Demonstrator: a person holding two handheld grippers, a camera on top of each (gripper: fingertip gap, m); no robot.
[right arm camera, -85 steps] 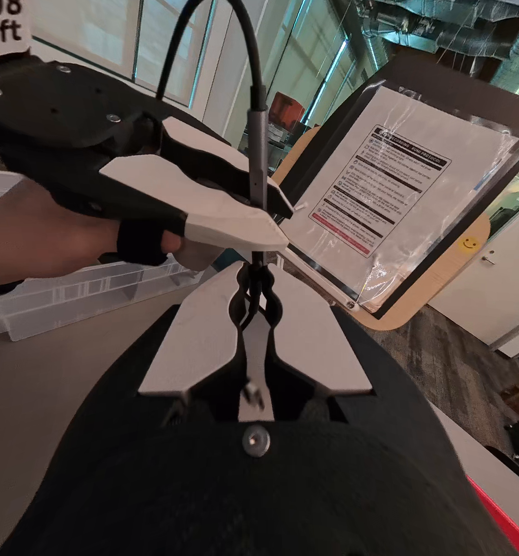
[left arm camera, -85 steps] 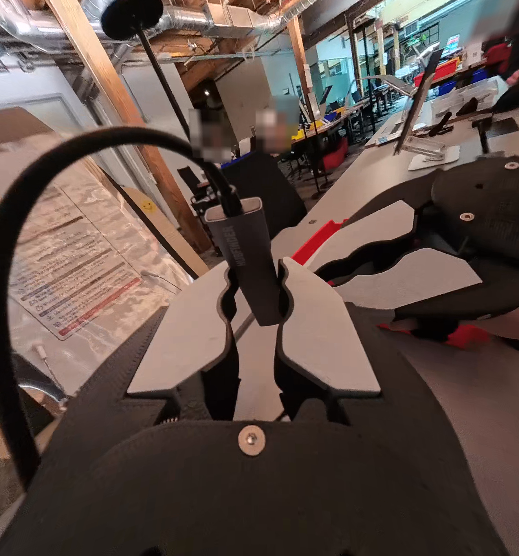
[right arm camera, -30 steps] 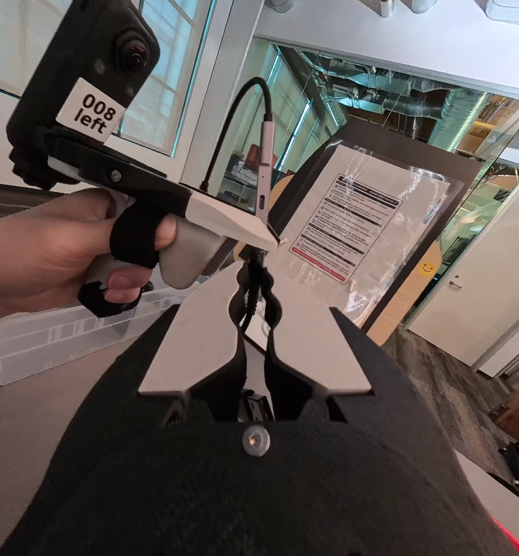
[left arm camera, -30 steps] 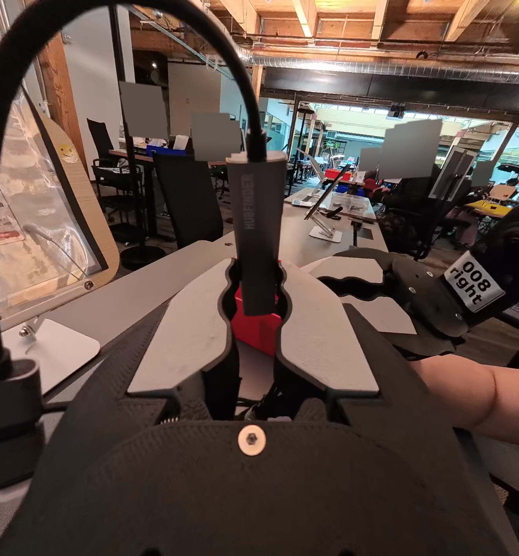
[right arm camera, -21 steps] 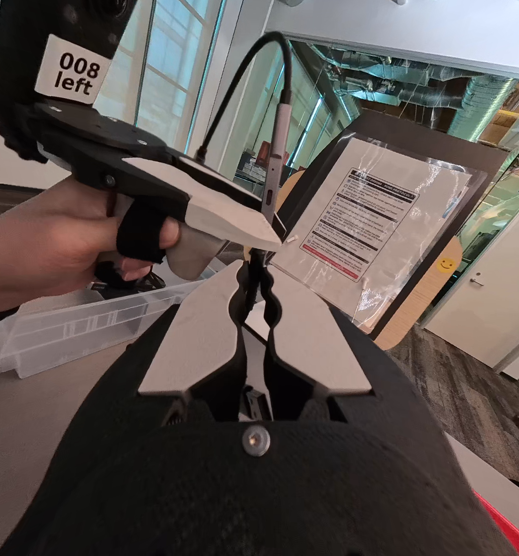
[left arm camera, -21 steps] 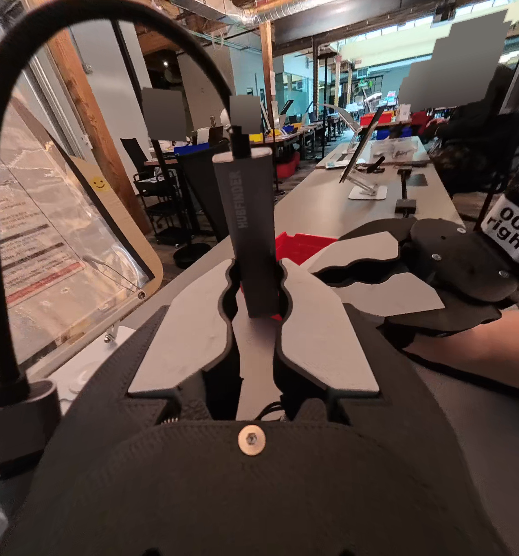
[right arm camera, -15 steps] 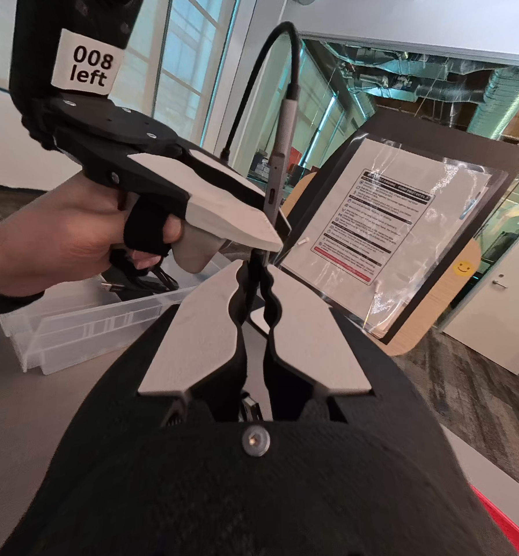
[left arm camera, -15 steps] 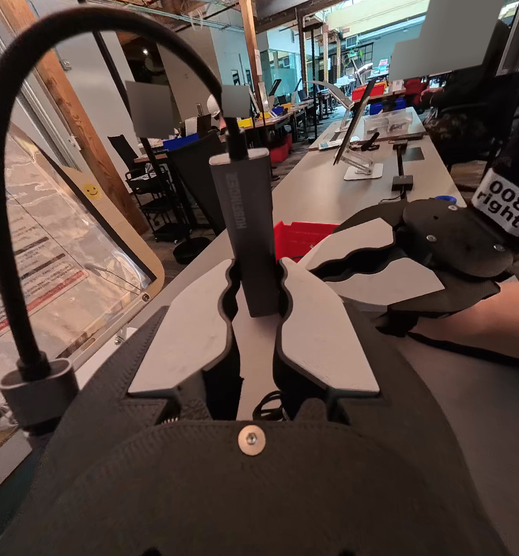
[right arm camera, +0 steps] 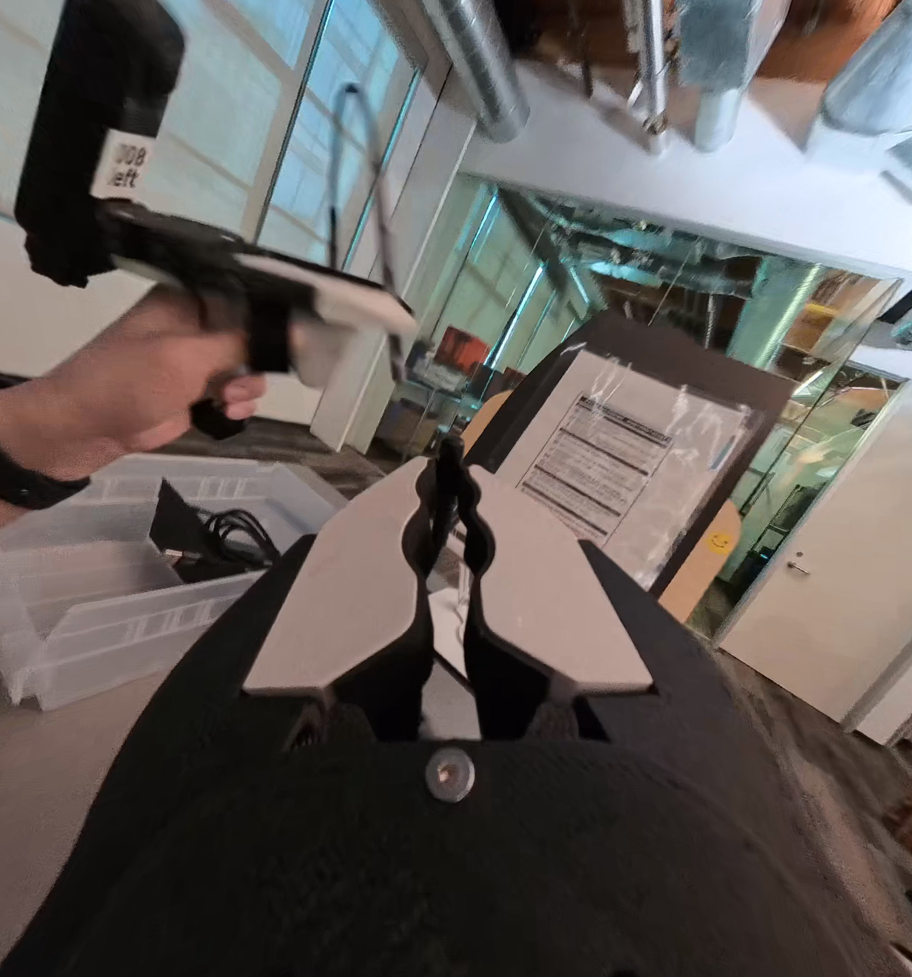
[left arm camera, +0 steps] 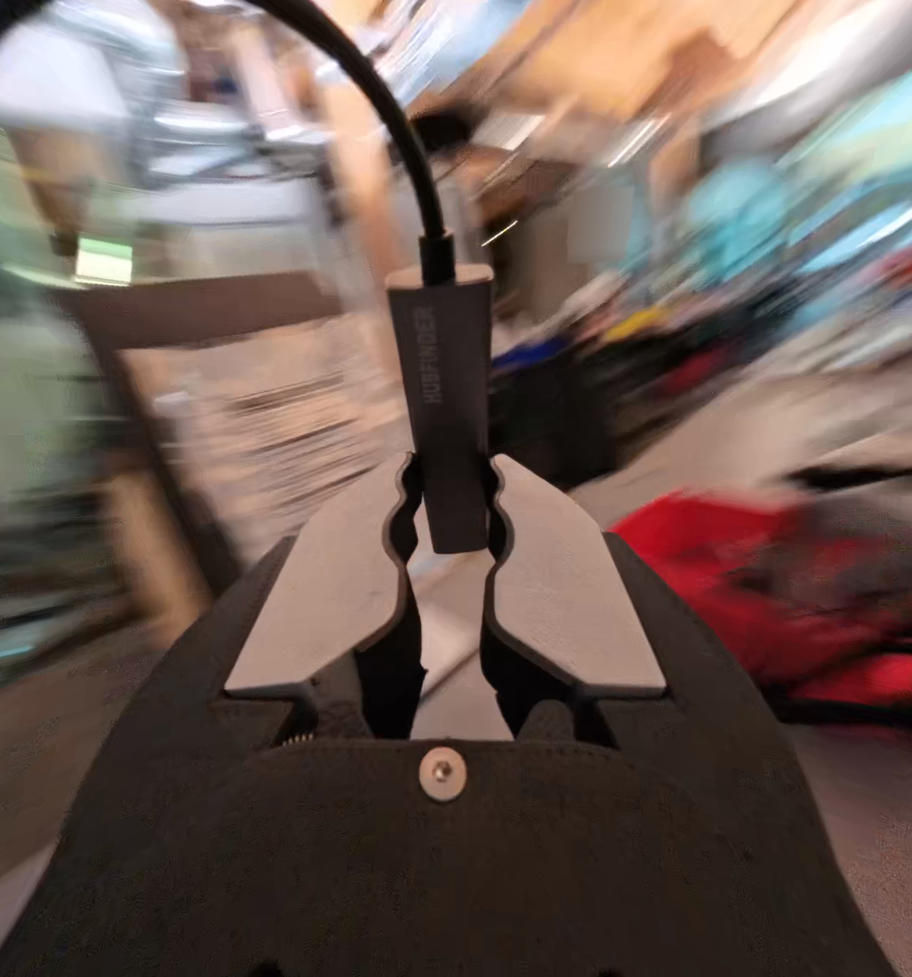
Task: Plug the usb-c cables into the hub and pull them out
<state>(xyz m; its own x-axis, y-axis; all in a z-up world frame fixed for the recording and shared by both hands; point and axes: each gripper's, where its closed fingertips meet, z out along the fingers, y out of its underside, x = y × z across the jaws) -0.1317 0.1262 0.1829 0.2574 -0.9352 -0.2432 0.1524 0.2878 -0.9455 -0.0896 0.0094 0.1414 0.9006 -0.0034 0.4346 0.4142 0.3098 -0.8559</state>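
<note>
Left gripper (left arm camera: 451, 507): fingers (left arm camera: 337, 581) pressed against both sides of the lower end of the hub (left arm camera: 445, 407), a slim dark grey bar held upright between them. A black cable (left arm camera: 401, 132) is plugged into the hub's top end and arcs up and over to the left. Surroundings in the left wrist view are smeared by motion; a red bin (left arm camera: 760, 581) is made out at right.

Right gripper (right arm camera: 447, 491): fingers (right arm camera: 543, 602) pinched on a thin black usb-c cable (right arm camera: 447, 470), whose tip protrudes just past the fingertips, clear of the hub. The left gripper is seen up and to the left in a hand (right arm camera: 126, 386), well apart. On the table (right arm camera: 31, 782), a clear plastic tray (right arm camera: 89, 597) holding coiled dark cables is noted at left; a black-framed sheet in plastic (right arm camera: 617, 460) stands beyond the fingers.
</note>
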